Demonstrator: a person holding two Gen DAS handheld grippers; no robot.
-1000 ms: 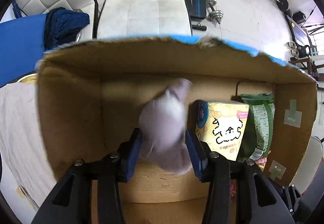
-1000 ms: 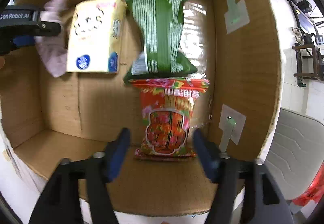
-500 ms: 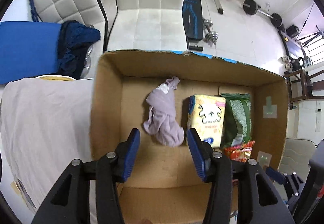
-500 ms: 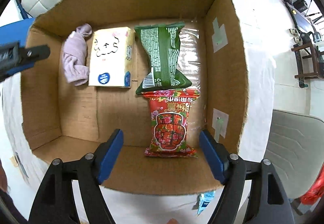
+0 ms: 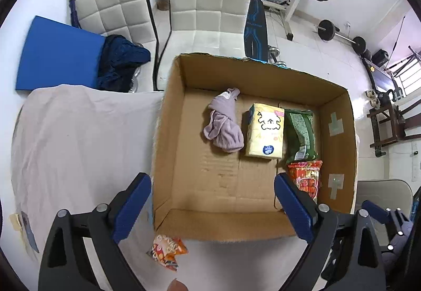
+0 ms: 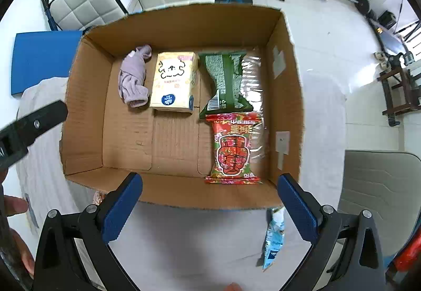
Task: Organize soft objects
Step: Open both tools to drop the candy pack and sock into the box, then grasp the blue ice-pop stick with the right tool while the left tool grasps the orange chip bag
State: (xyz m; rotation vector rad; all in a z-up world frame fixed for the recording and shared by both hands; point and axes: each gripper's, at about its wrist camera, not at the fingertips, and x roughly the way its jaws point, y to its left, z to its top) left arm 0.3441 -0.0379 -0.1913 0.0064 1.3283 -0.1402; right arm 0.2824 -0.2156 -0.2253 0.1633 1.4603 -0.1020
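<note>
Left wrist view: the left gripper [image 5: 210, 205] hangs above the cardboard box [image 5: 168, 133], jaws opening wide, nothing between them. The purple cloth [image 5: 223, 125] lies inside beside the yellow tissue pack [image 5: 265, 130]. An orange packet [image 5: 167, 251] waits on the sheet outside; likely next pick.

Right wrist view: the right gripper [image 6: 208, 205] likewise is opening, empty, above the red snack bag [image 6: 234, 151]. A blue packet [image 6: 273, 238] remains outside.

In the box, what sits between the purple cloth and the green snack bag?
The yellow tissue pack lies between the purple cloth and green snack bag; the right wrist view shows it best.
</note>
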